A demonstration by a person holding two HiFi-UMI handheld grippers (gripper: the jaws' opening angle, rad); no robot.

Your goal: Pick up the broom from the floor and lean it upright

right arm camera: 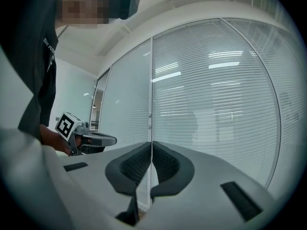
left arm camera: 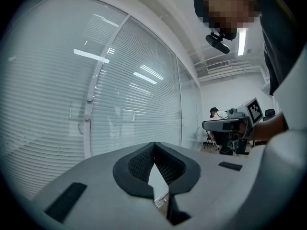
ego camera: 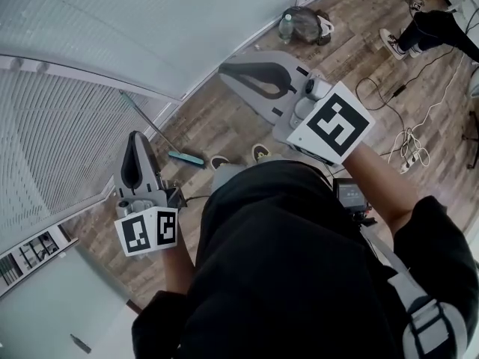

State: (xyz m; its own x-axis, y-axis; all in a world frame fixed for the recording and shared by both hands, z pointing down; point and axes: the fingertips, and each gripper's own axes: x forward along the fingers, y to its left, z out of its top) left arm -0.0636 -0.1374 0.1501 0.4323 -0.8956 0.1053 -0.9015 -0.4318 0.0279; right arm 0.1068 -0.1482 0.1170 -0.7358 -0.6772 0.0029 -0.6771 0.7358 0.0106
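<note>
Facing blind-lined glass above wood floor, left tool and right tool sit closed, empty.

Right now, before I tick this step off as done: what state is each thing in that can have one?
broom, propped upright, head on the floor, handle against the glass wall
left gripper, shut, empty
right gripper, shut, empty
blinds, lowered behind the glass
</note>
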